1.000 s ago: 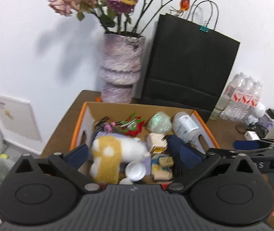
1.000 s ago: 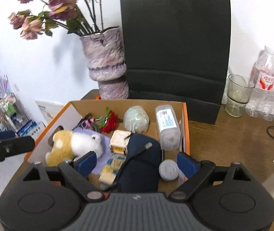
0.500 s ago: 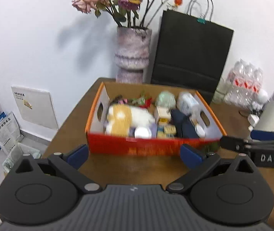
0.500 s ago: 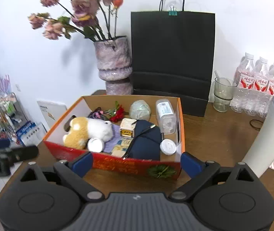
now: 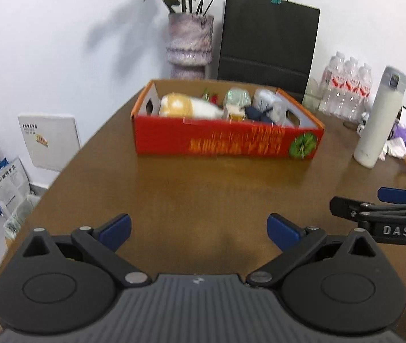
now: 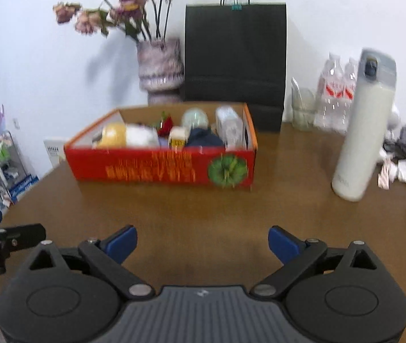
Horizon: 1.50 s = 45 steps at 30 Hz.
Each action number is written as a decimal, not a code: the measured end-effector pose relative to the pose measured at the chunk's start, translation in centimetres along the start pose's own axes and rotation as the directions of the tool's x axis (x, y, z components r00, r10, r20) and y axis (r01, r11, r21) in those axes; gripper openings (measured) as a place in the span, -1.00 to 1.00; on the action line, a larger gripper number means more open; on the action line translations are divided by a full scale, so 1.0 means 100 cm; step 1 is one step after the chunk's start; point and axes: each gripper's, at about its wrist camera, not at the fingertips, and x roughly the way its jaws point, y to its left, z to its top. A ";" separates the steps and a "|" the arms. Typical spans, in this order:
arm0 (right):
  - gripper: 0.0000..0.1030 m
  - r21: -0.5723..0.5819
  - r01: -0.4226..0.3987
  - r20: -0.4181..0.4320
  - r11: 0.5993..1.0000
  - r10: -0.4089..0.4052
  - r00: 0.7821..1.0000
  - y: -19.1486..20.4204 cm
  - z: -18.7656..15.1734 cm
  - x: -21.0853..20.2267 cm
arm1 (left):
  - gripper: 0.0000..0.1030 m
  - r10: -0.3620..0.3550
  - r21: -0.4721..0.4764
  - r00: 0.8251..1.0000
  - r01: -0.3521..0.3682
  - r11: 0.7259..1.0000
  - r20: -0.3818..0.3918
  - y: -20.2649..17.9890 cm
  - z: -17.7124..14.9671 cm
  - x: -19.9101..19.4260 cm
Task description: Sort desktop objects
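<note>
A white wall point(image 5: 60, 43) is rising behind the brown wooden table point(image 5: 203, 188); a wire rack point(image 6: 0, 165) is standing left.

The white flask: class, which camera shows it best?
The right wrist view: the white flask stands large and whole, its grey lid visible, though slightly blurred. The left wrist view shows it smaller, near the right edge.

"DAS" stands in white on the right gripper point(image 5: 380, 208) (the box's point(image 5: 228, 143) yellow print is unreadable).
</note>
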 end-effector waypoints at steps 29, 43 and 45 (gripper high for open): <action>1.00 -0.039 0.003 -0.058 0.999 -0.005 0.998 0.037 -0.078 0.003 | 1.00 0.049 0.059 0.999 -0.049 0.997 -0.010 0.006 -0.066 0.016; 1.00 -0.040 0.002 -0.059 0.999 -0.005 0.998 0.036 -0.077 0.003 | 1.00 0.053 0.054 0.999 -0.053 0.997 -0.004 0.005 -0.067 0.014; 1.00 -0.039 0.003 -0.060 0.999 -0.005 0.998 0.035 -0.077 0.003 | 1.00 0.056 0.054 0.998 -0.056 0.997 -0.003 0.005 -0.067 0.013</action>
